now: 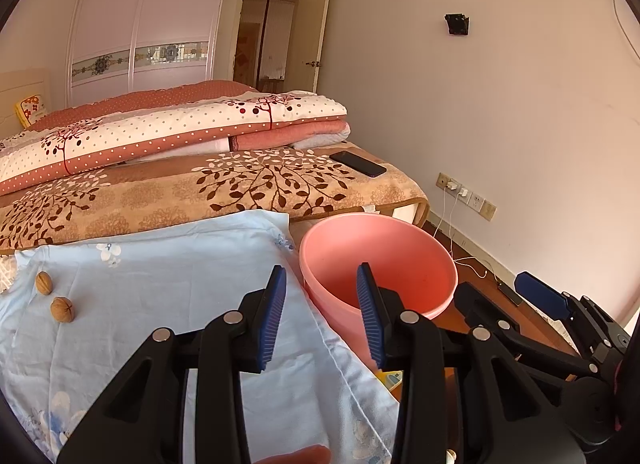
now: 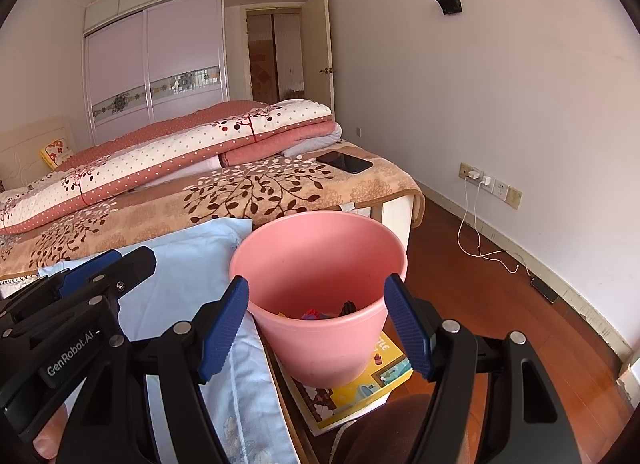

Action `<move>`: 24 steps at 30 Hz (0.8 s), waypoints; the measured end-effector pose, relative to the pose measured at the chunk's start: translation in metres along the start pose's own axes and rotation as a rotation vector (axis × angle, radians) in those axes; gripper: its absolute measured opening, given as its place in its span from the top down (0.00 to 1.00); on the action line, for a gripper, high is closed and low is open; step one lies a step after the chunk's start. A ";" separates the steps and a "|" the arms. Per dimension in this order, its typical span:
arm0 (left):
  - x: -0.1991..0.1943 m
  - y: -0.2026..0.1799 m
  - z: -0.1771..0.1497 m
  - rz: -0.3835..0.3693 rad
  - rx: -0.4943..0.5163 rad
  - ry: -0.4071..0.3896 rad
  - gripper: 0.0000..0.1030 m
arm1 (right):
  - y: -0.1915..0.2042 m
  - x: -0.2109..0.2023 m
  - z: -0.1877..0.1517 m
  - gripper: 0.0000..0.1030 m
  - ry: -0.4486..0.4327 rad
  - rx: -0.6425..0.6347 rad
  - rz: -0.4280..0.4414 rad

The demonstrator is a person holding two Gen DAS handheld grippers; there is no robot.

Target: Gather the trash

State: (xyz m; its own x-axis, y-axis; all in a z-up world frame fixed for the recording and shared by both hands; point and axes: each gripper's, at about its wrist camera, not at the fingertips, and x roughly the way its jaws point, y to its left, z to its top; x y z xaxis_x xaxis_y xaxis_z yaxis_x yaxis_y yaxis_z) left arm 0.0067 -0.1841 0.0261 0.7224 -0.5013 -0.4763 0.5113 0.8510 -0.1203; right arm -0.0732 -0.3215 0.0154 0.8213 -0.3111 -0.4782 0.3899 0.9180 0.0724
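**Cam setup: two wrist fisheyes, side by side**

Both look forward and slightly down, toward the bed (image 1: 224, 184) and wardrobe (image 1: 140, 32). Left wrist sits close above the blue cloth (image 1: 160, 264), bucket (image 1: 400, 232) right of centre. Right wrist sits nearer the bucket (image 2: 320, 248), centred. Shared: bucket, cloth, bed, wardrobe, right wall; each sees the other gripper.
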 end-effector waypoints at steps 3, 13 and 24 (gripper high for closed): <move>0.000 0.000 0.000 0.001 0.001 0.001 0.64 | 0.000 0.000 0.000 0.33 0.000 0.000 0.000; 0.000 0.002 -0.001 0.002 0.001 0.002 0.64 | 0.001 0.000 0.000 0.33 0.001 -0.001 0.000; -0.001 0.004 -0.003 0.002 -0.002 0.005 0.64 | 0.004 0.002 -0.003 0.33 0.004 -0.005 -0.001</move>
State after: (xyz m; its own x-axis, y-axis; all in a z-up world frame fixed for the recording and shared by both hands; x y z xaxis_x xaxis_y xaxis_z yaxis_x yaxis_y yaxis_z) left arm 0.0071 -0.1800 0.0237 0.7212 -0.4985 -0.4810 0.5088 0.8524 -0.1206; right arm -0.0720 -0.3179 0.0118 0.8194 -0.3111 -0.4815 0.3884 0.9190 0.0672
